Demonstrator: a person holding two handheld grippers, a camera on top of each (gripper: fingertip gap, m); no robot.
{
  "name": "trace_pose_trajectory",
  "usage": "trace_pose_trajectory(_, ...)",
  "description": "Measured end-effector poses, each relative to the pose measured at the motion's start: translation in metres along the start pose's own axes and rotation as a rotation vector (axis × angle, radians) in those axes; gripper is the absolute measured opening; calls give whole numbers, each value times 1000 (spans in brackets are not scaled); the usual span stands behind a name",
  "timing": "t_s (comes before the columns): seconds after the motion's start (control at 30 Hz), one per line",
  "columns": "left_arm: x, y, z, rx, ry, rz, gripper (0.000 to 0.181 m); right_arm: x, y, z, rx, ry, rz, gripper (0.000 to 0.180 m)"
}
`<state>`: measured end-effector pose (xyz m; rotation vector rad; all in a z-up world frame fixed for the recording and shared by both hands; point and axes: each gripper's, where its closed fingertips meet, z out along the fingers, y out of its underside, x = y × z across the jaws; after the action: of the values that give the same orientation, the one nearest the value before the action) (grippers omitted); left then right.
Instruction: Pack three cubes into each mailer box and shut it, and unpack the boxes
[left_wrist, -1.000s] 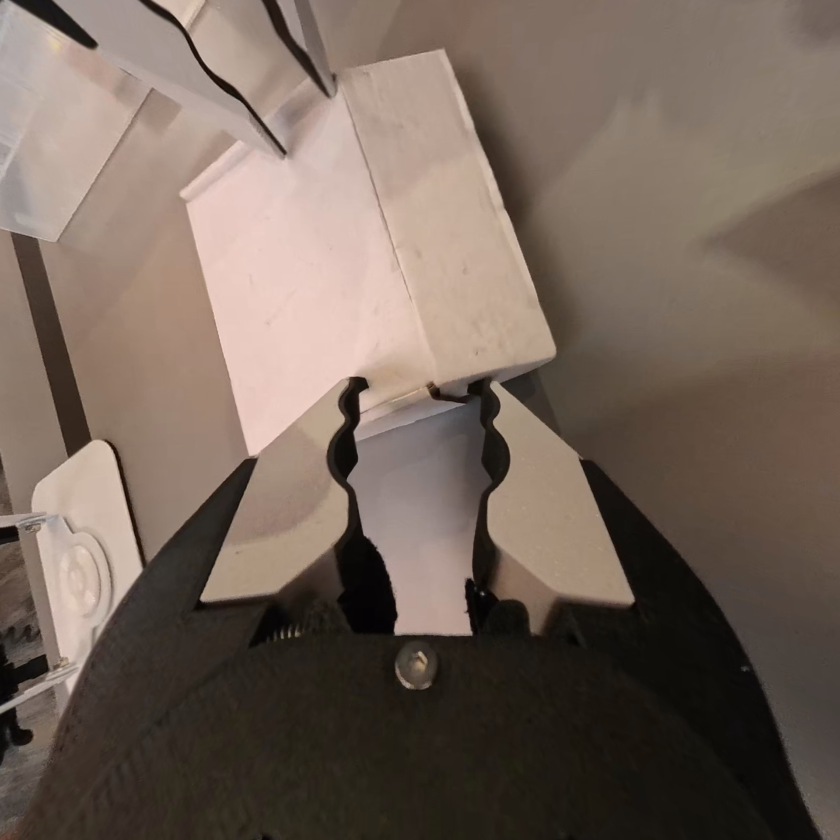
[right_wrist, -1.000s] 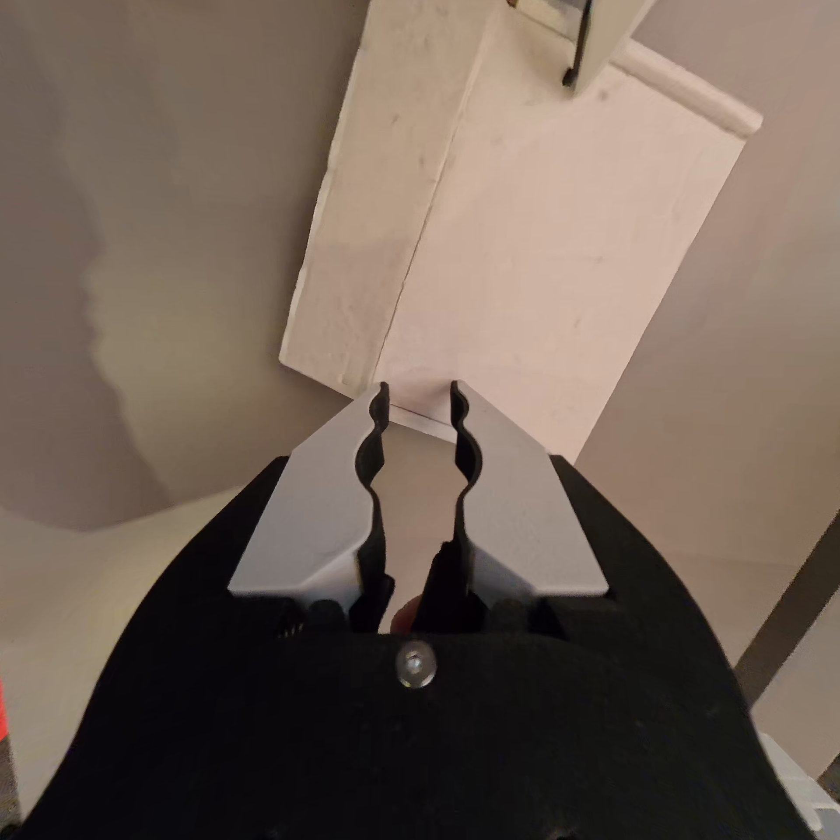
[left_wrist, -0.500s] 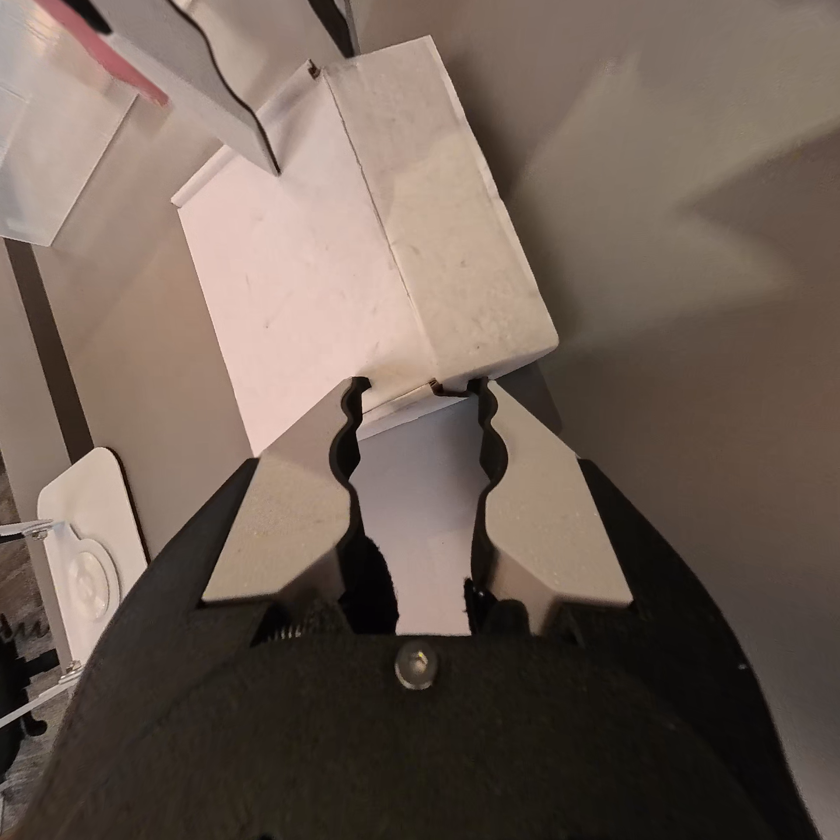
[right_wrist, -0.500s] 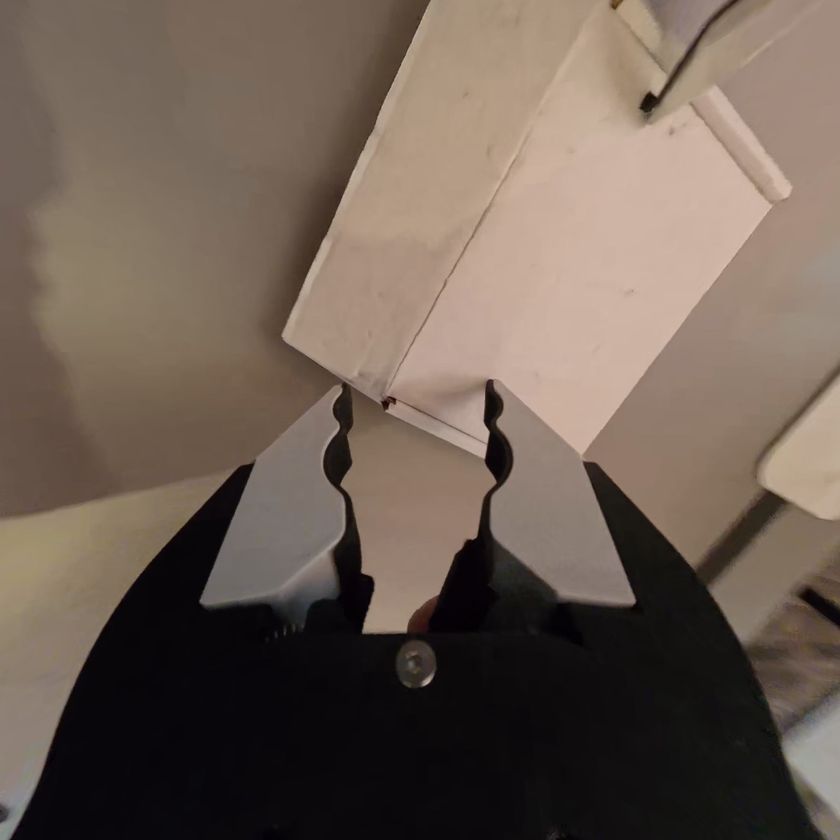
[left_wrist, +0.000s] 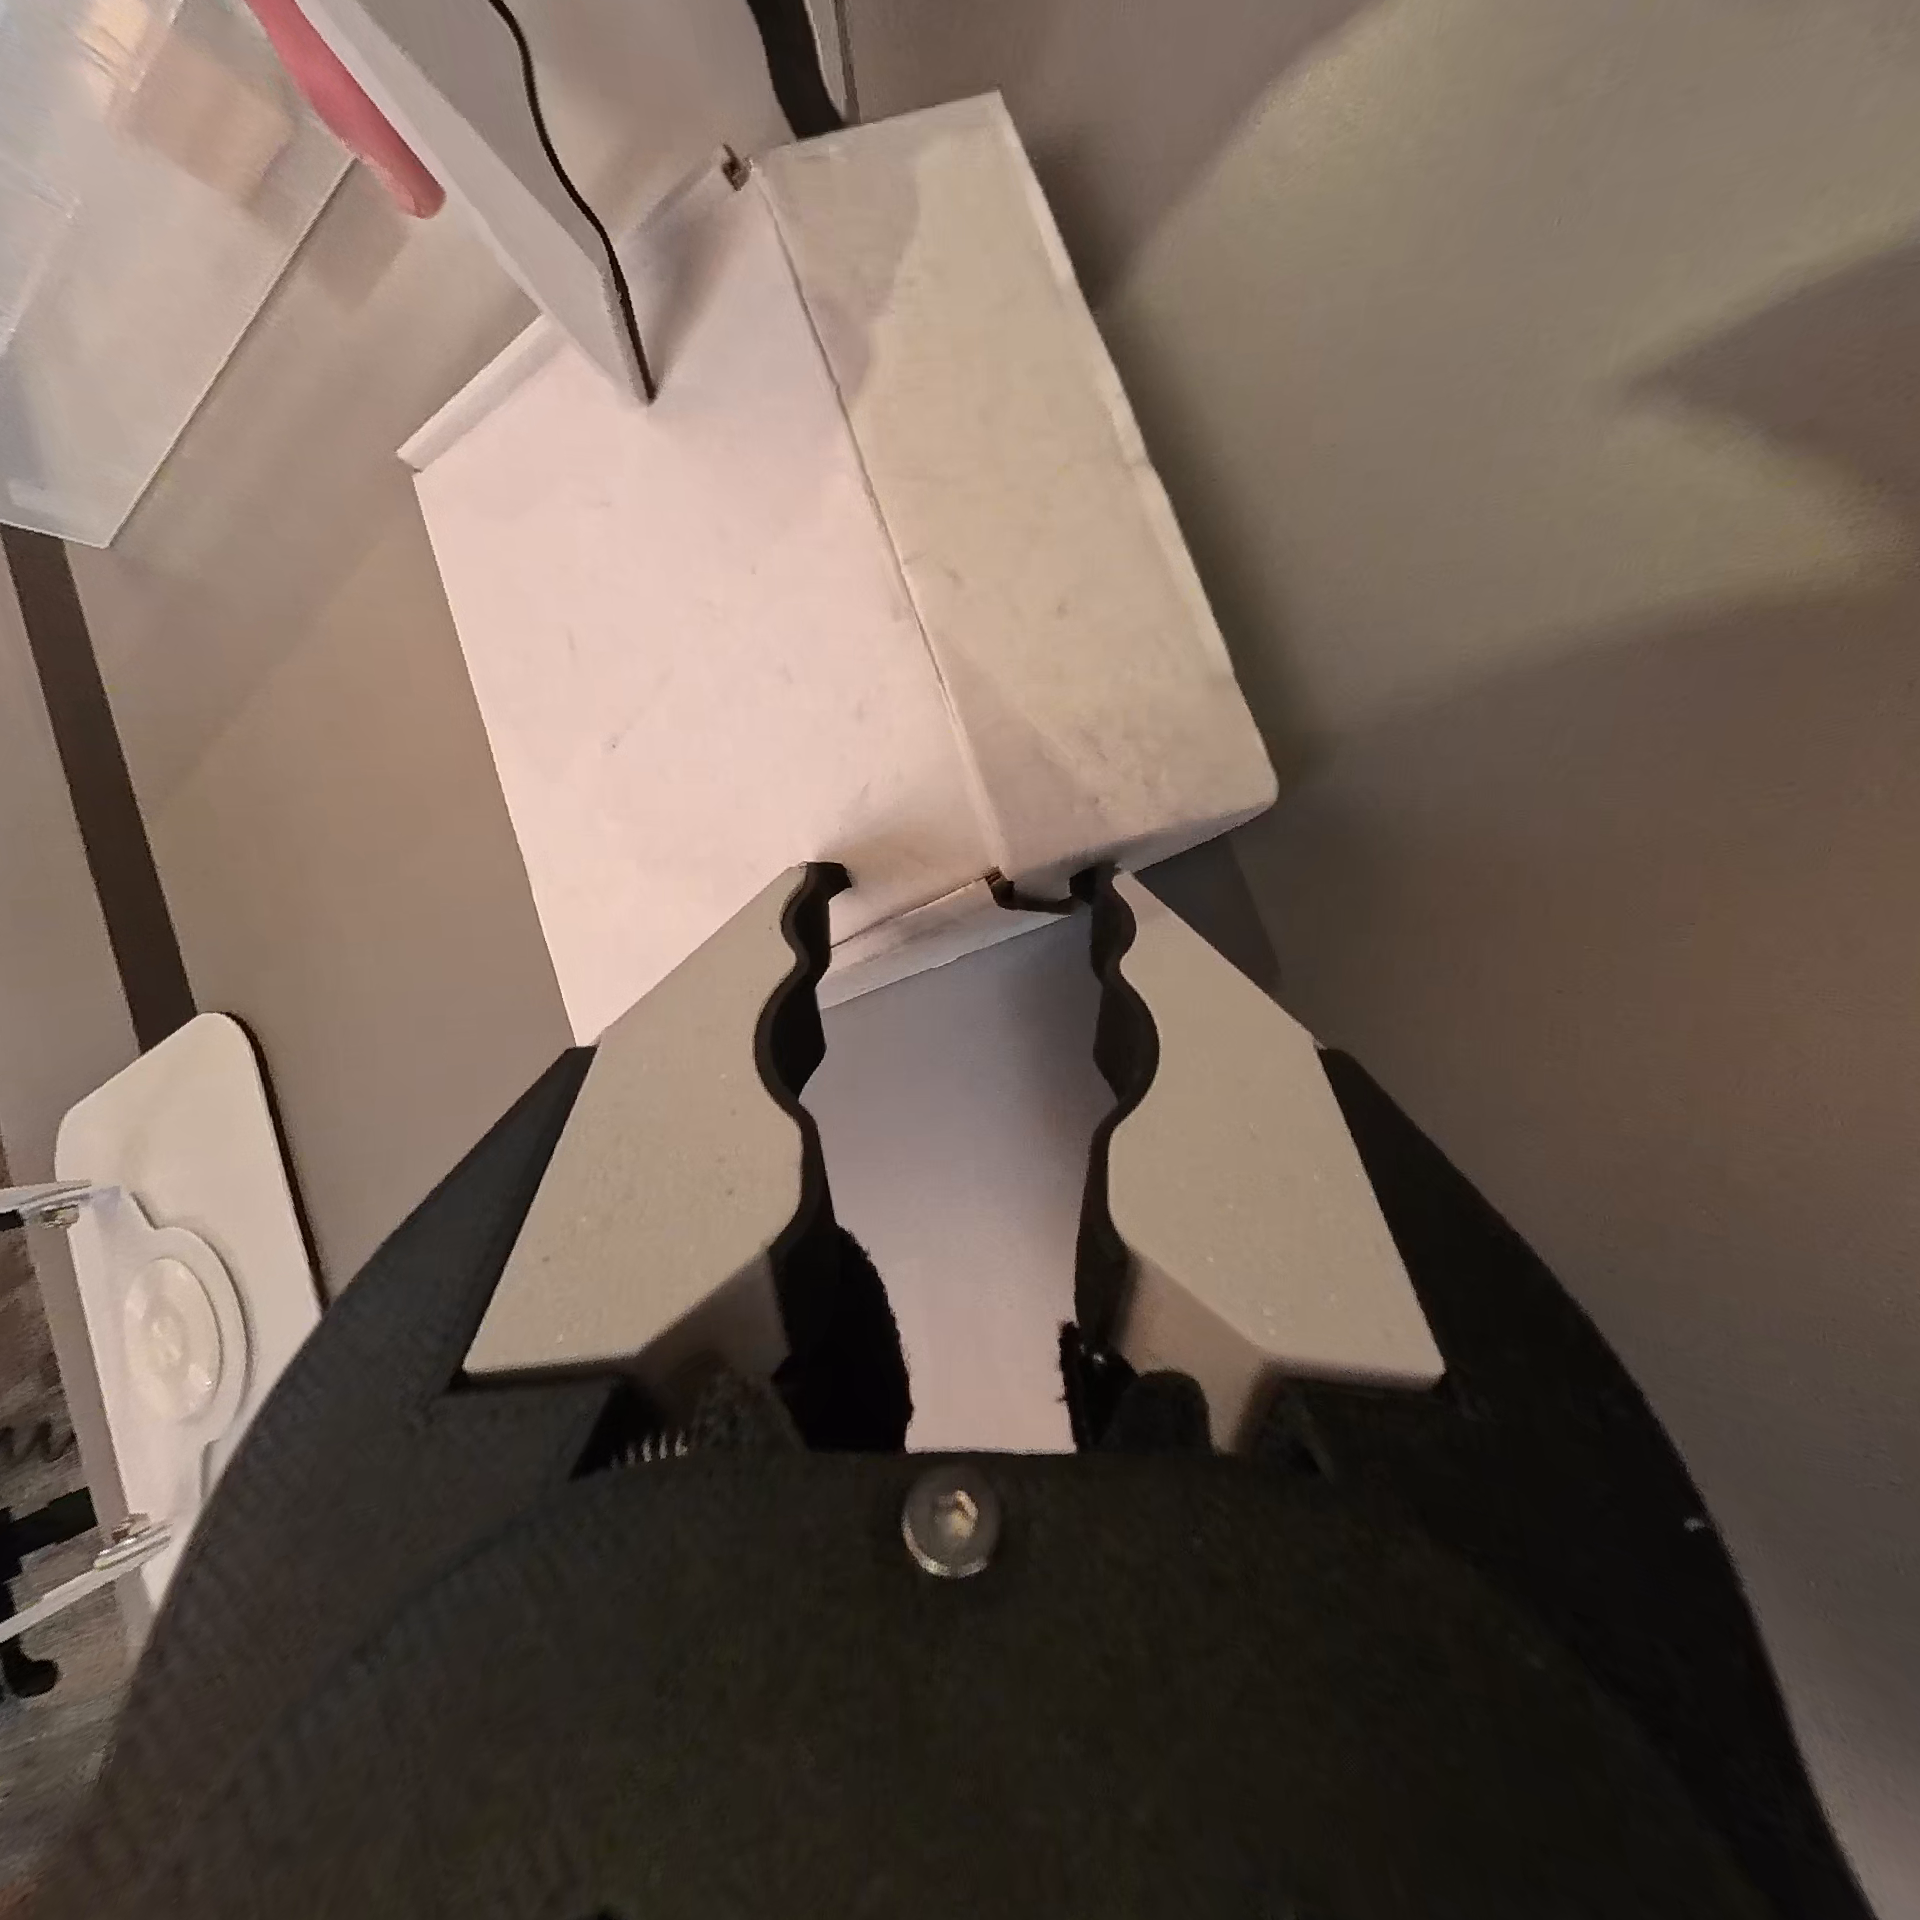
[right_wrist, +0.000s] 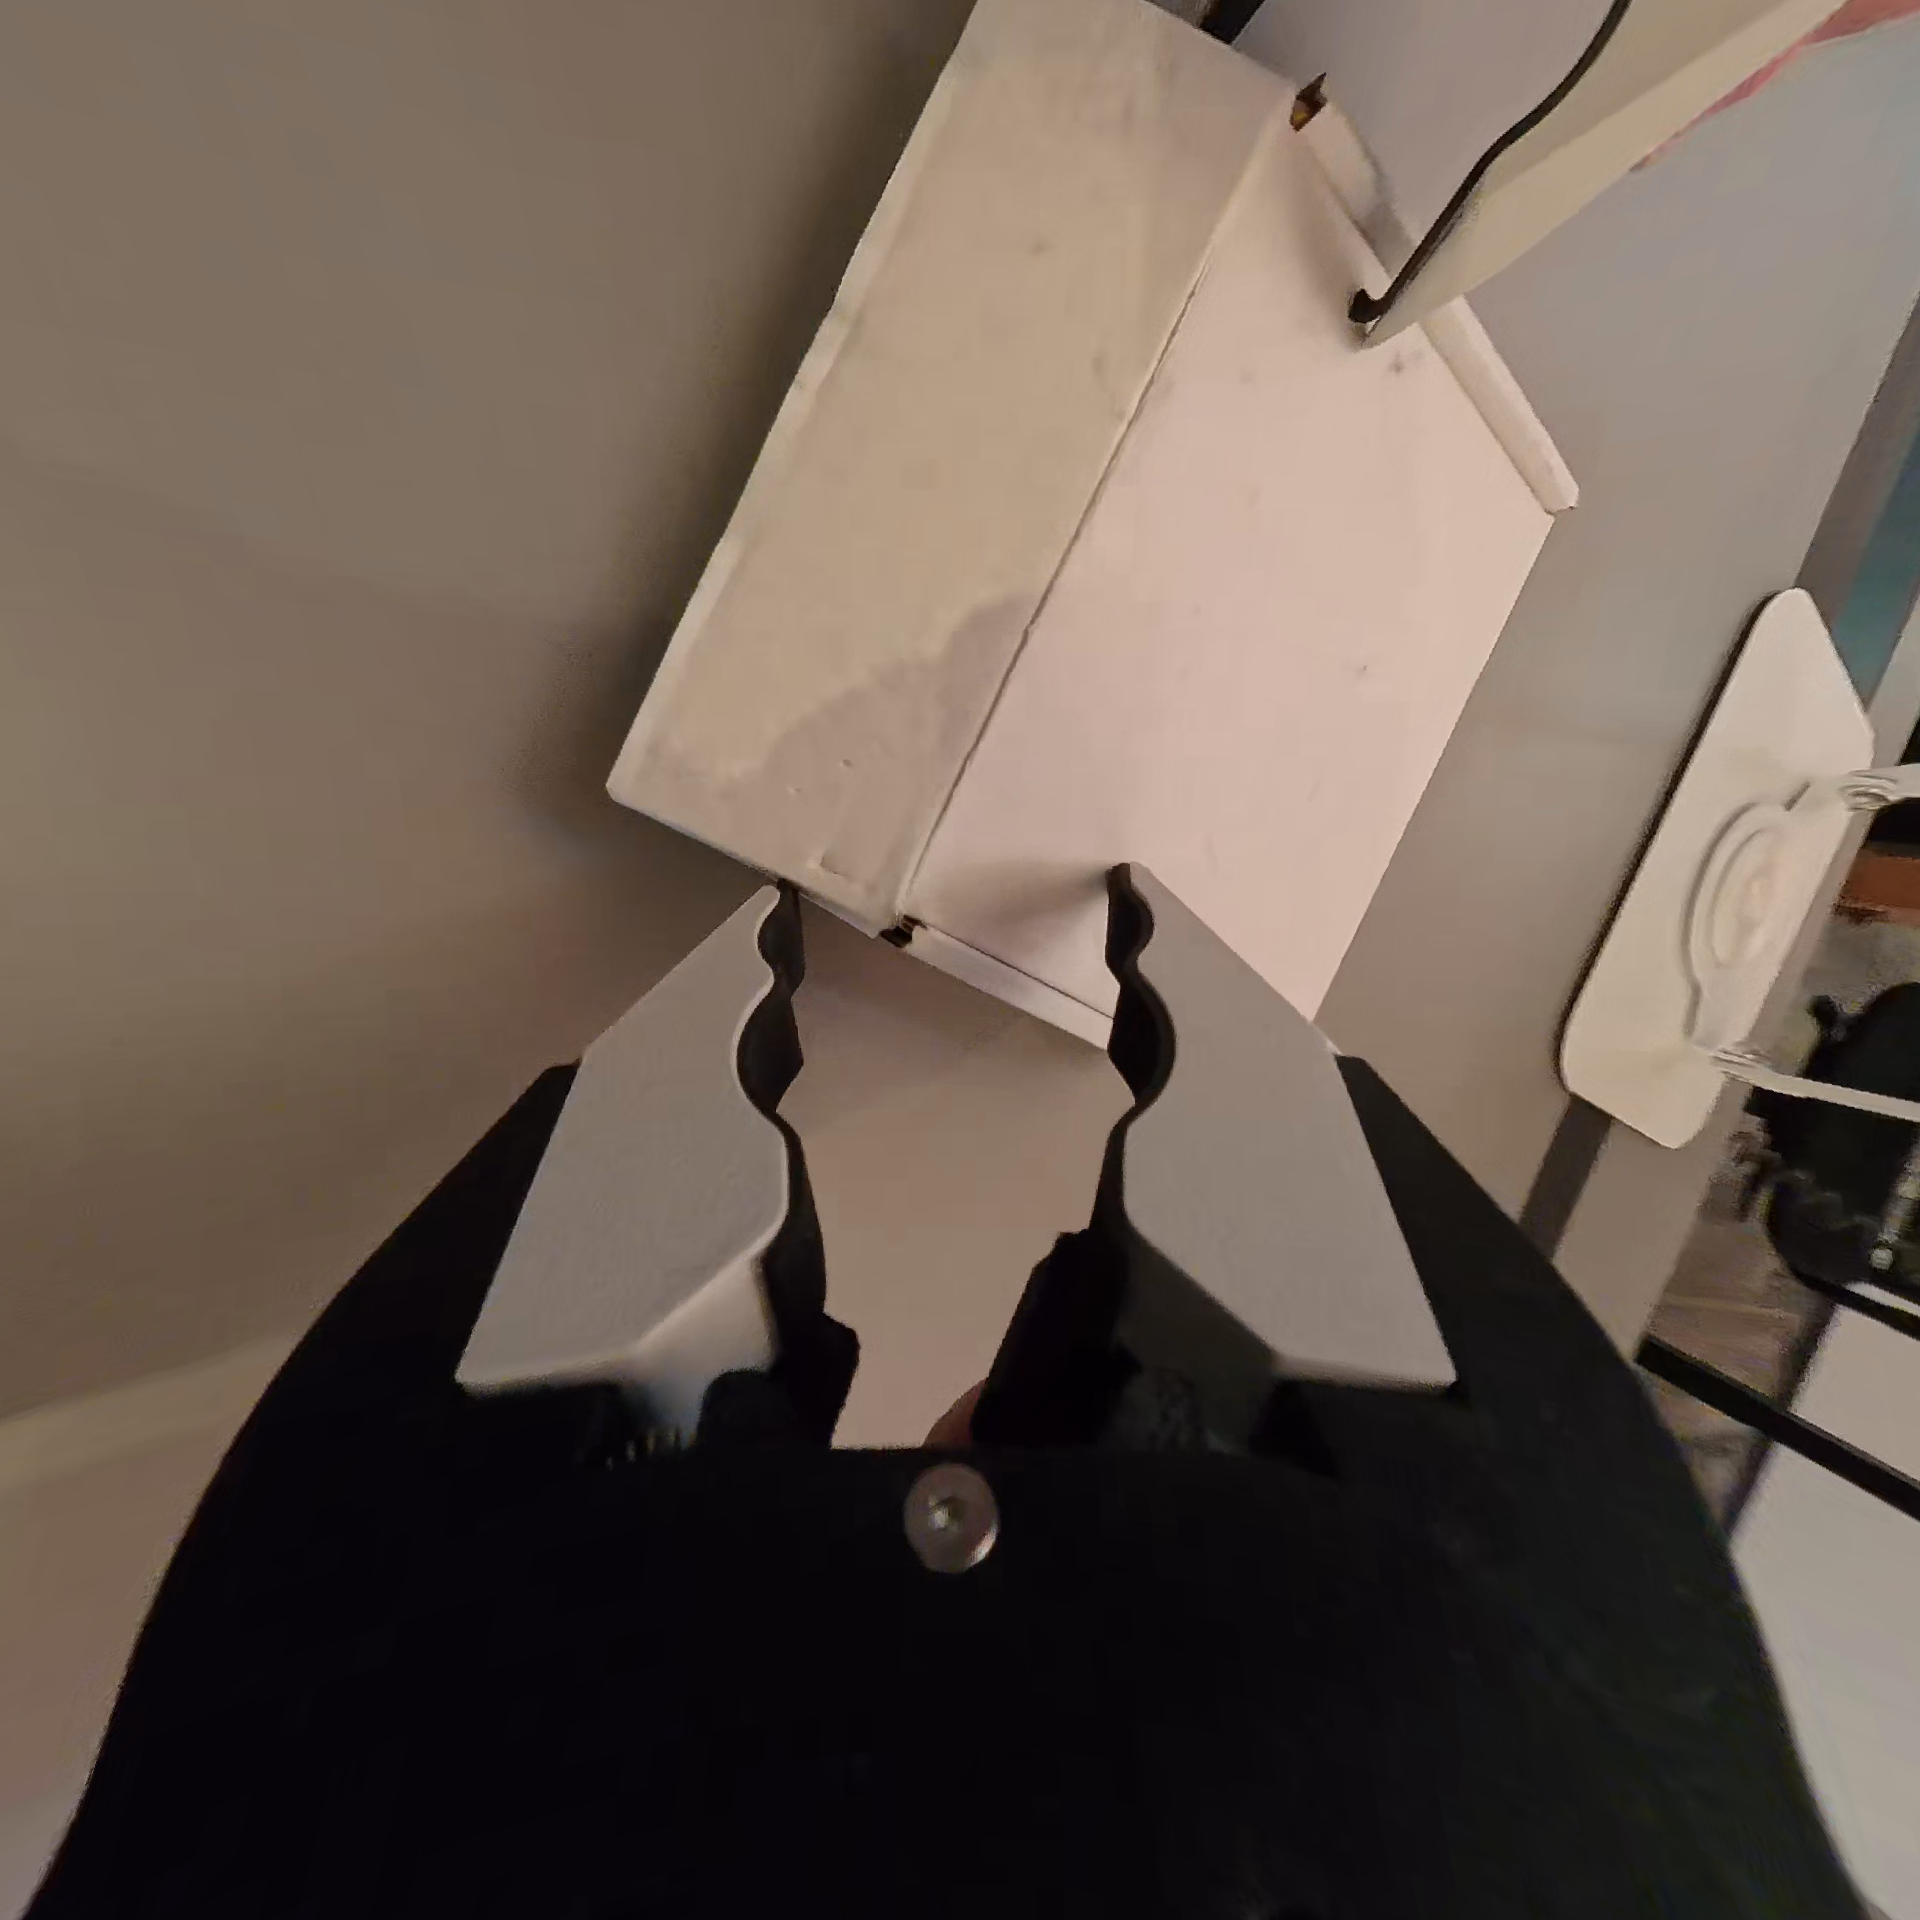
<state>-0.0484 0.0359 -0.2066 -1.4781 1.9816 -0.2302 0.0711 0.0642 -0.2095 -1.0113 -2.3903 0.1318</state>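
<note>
- Here, the desk (left_wrist: 1558, 1039) is the largest thing in view, a plain grey-beige surface, and the white mailer box (left_wrist: 748, 623) lies on it between the two claws, its lid down.
- The mailer box, seen in the right wrist view at (right_wrist: 1195, 644), looks like thin folded cardboard: probably light, fairly stiff along its folds but easy to dent on the broad lid, and likely to slide on the smooth desk when pushed from one side only.
- The box's surface is scuffed and matte, so it should not be slippery to grip; whether cubes are inside cannot be told, since it is shut.
- The left claw (left_wrist: 961, 883) is spread, its tips at the near corner of the box, straddling the front edge without pinching it.
- The right claw (right_wrist: 945, 899) is likewise spread wide, its tips at the opposite end of the box, at a corner where a small gap in the fold shows.
- Judging by this, the best hold is the narrow front flap or the lid's projecting edge (right_wrist: 1475, 343), taken near a corner where the card is doubled, while the other claw steadies the body.
- A white plate-like fixture (left_wrist: 177, 1247) sits at the desk's edge, well apart from the box.
</note>
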Motion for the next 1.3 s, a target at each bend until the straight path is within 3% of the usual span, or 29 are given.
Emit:
trace_pose_trajectory(0.4, -2, 1, -1, 46, 21, -44, 49, 0, -6, -2, 111, -102, 146, 59)
trace_pose_trajectory(0.9, 3, 2, 3, 75, -104, -3, 59, 2, 1, 3, -91, 78, -46, 56)
trace_pose_trajectory(1.3, 2, -4, -5, 161, 116, -170, 58, -5, -7, -9, 57, -274, 171, 70)
